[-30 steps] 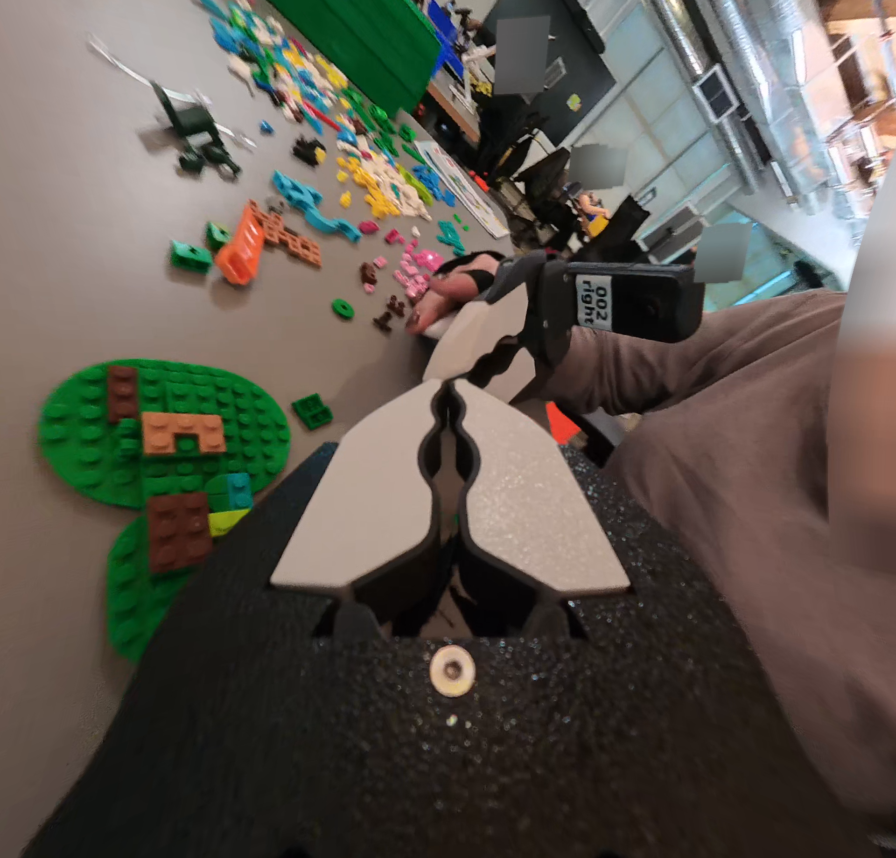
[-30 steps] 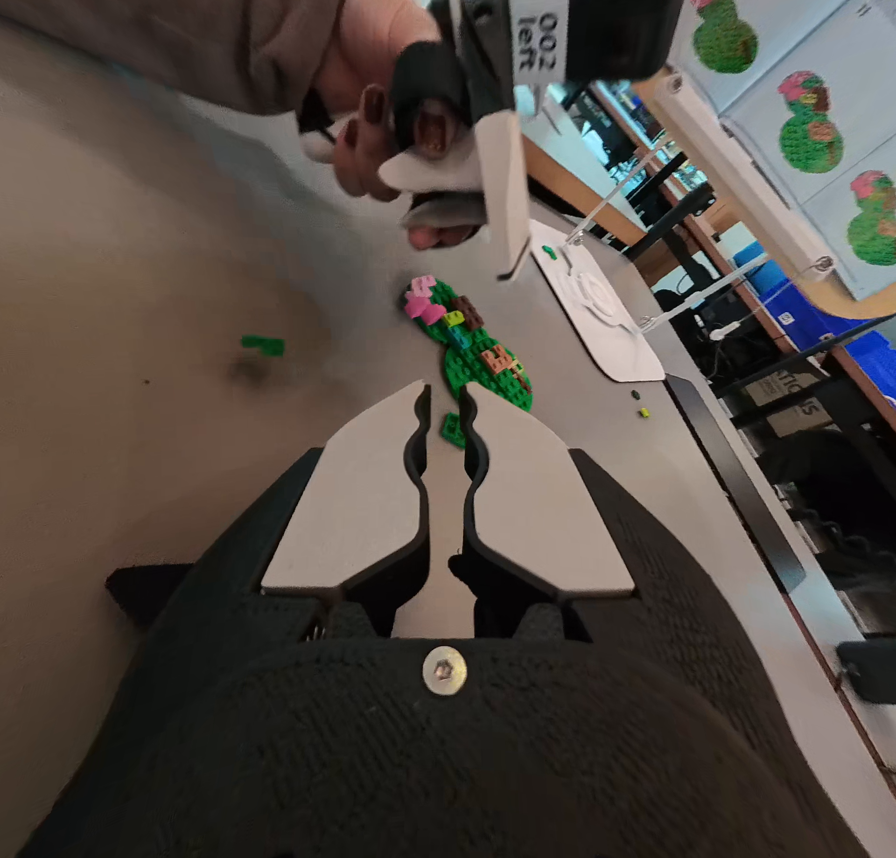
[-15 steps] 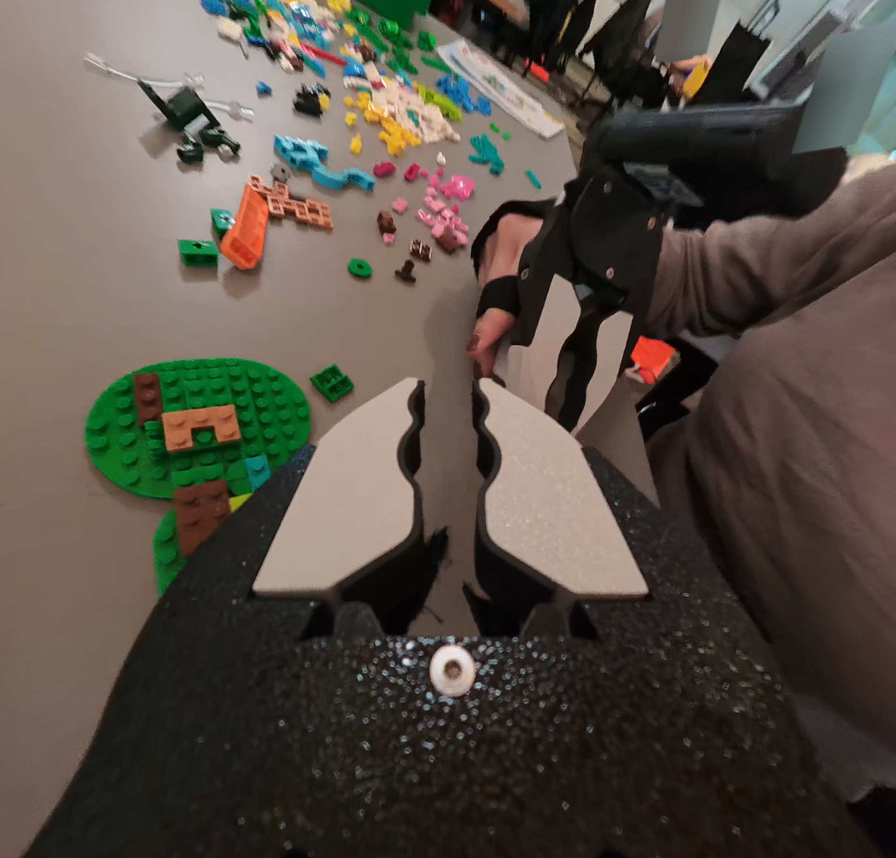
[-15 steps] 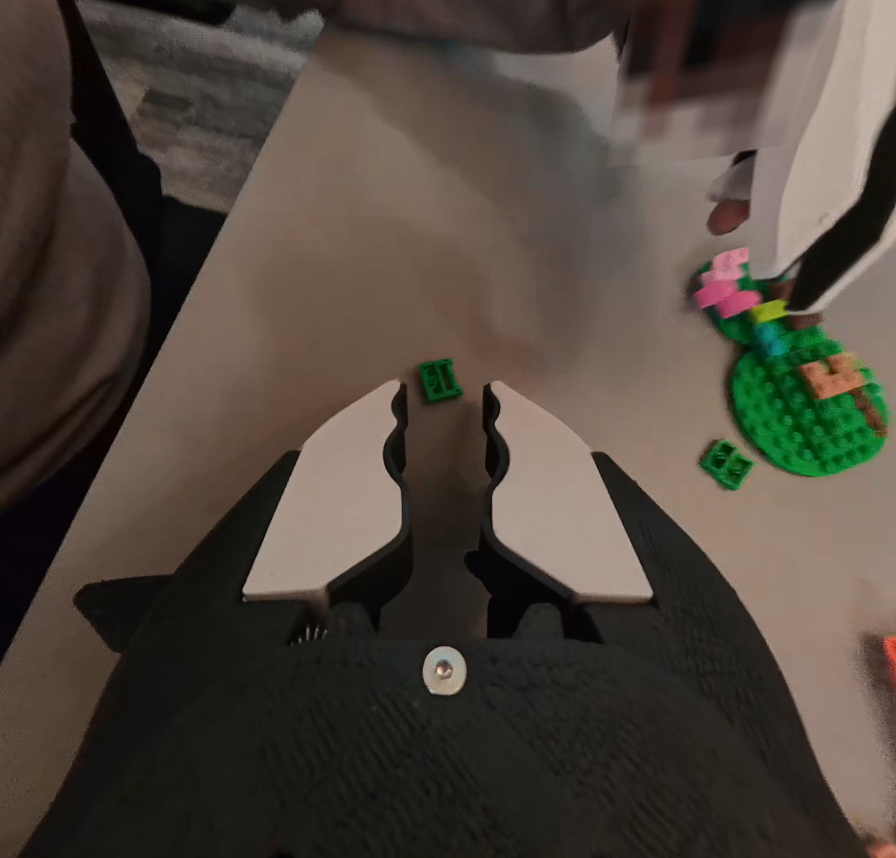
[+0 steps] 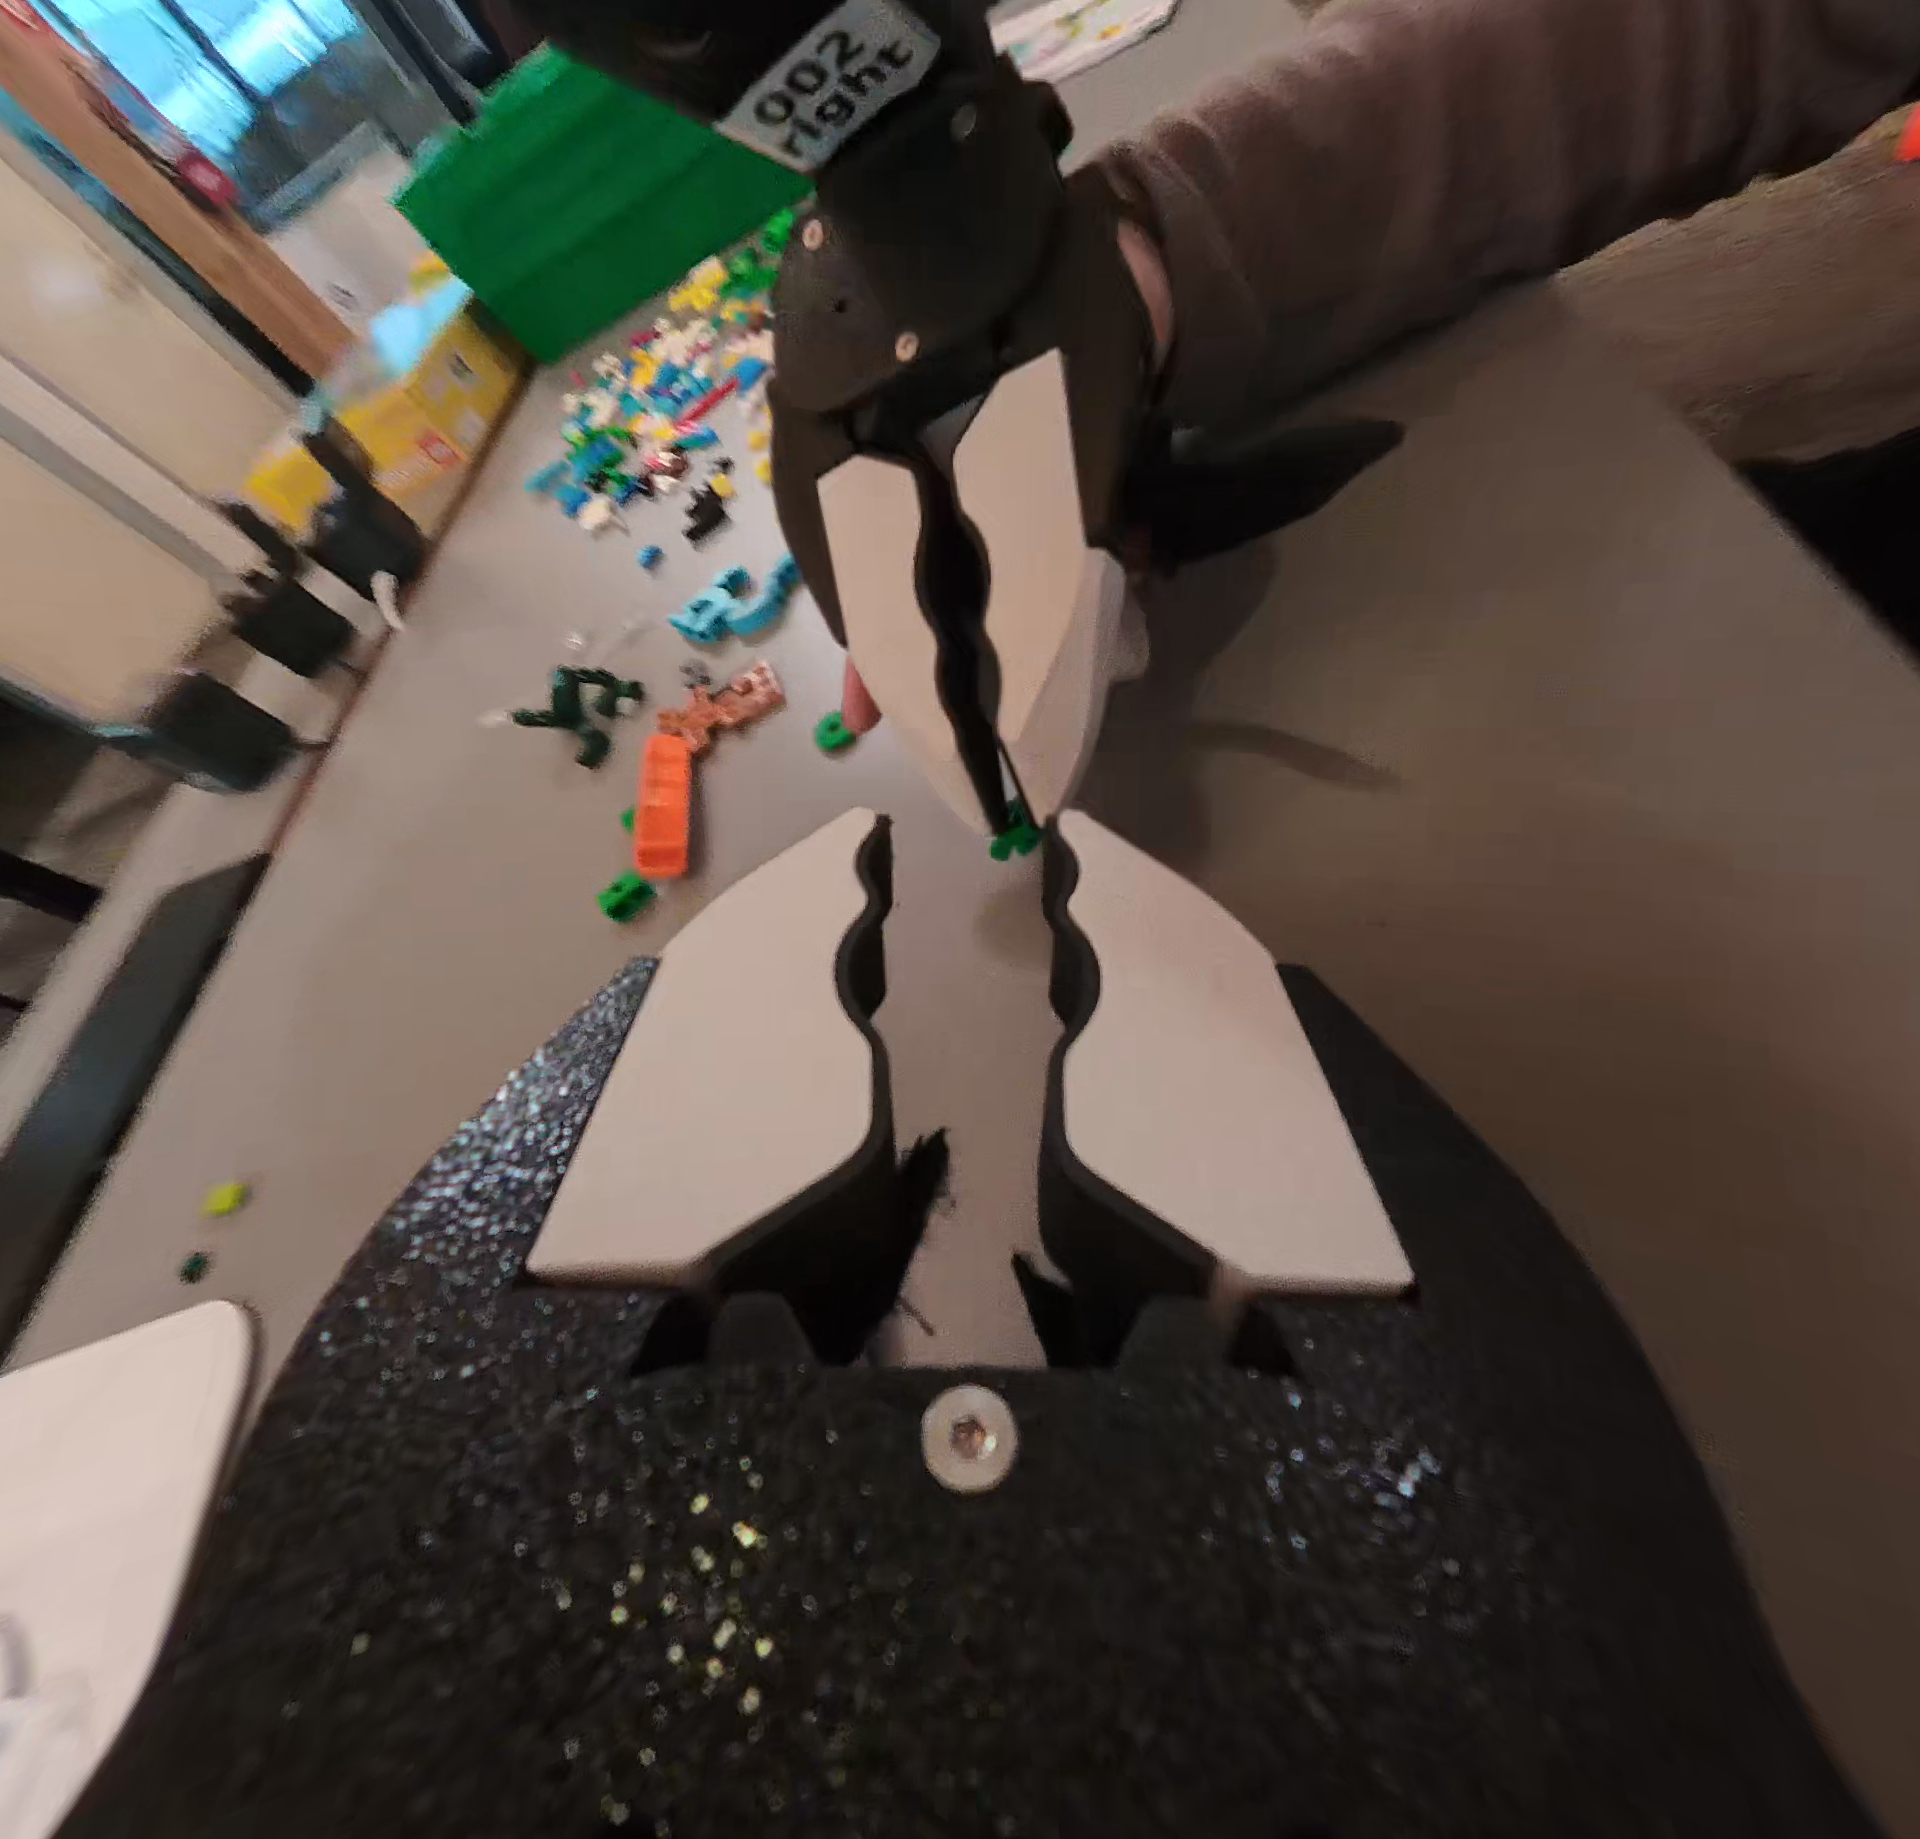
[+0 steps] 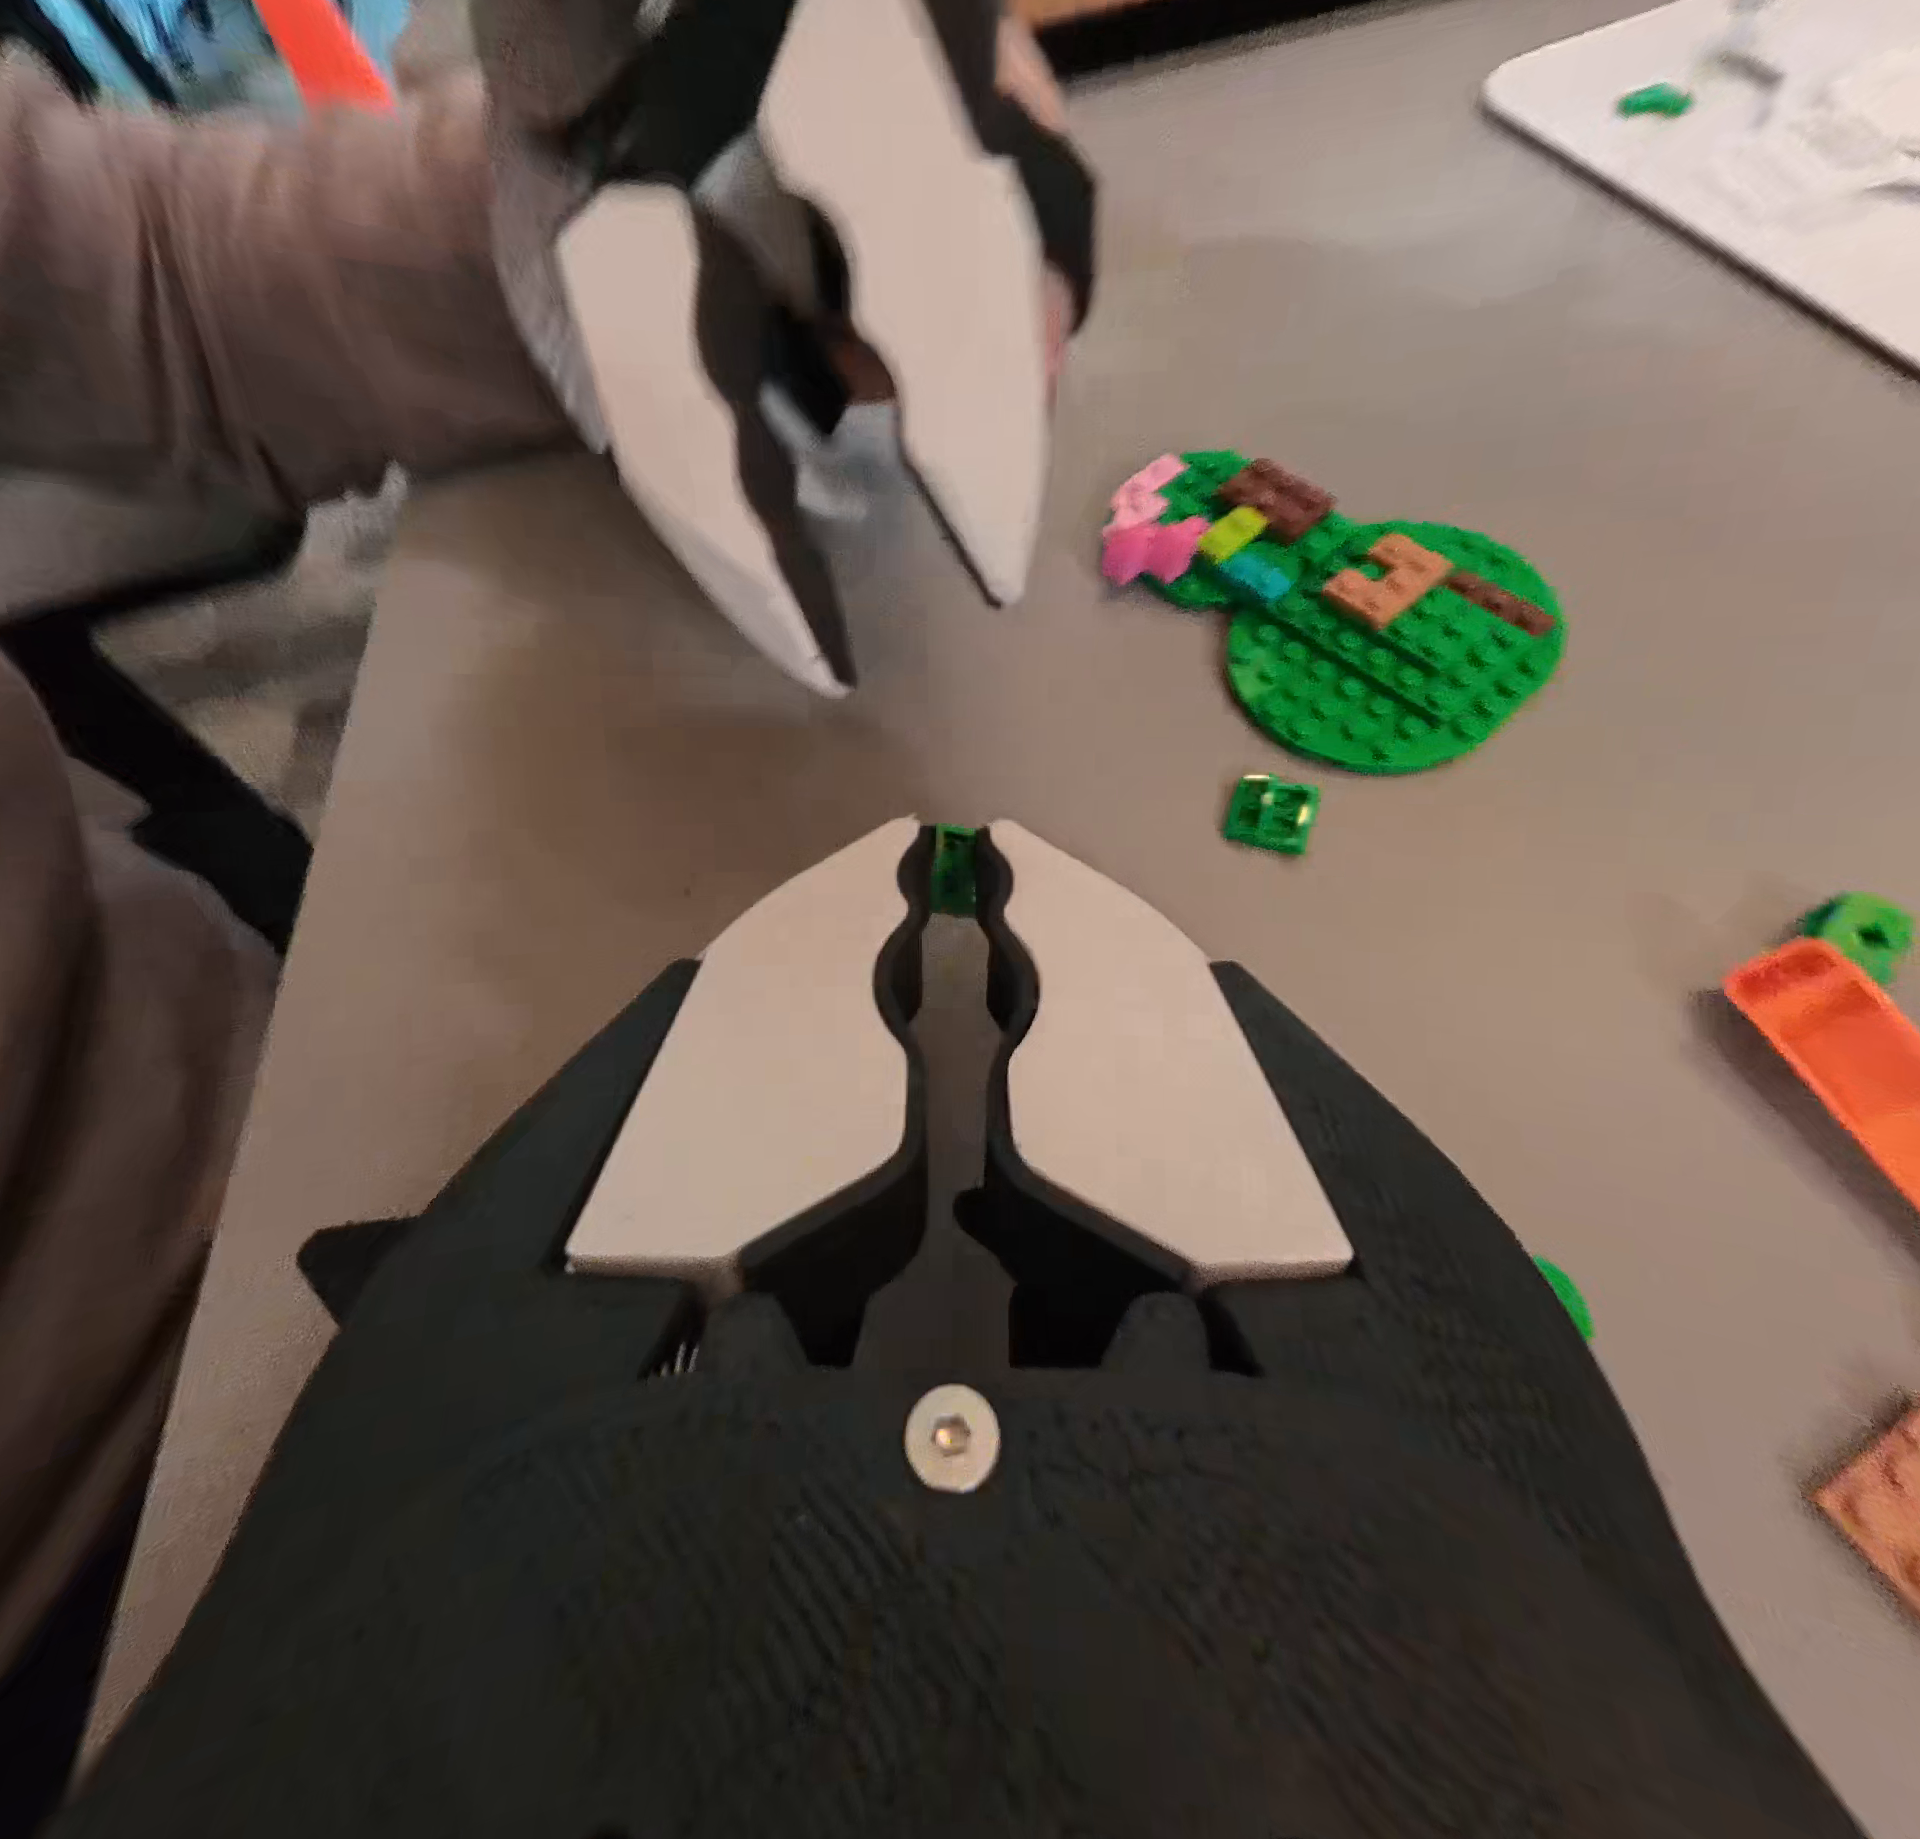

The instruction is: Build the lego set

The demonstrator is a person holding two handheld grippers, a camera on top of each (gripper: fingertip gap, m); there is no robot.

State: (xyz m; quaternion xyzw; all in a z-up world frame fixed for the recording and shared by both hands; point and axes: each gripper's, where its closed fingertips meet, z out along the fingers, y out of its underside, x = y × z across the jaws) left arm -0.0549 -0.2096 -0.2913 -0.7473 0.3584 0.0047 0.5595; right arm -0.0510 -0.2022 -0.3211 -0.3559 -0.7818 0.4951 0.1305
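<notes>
My right gripper (image 6: 954, 831) pinching a green brick (image 6: 954, 870) at its fingertips, low over the surface (image 6: 623, 750), my left gripper (image 5: 966, 828) hovering opposite with fingers gaping wide, green baseplate (image 6: 1392, 667) lying right of my right fingers, loose bricks (image 5: 665, 439) sitting beyond.

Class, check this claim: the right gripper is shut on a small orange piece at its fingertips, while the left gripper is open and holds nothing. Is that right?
Not quite. The right gripper is shut on a small green piece, not an orange one, as the right wrist view shows. The left gripper is indeed open and holds nothing.
</notes>
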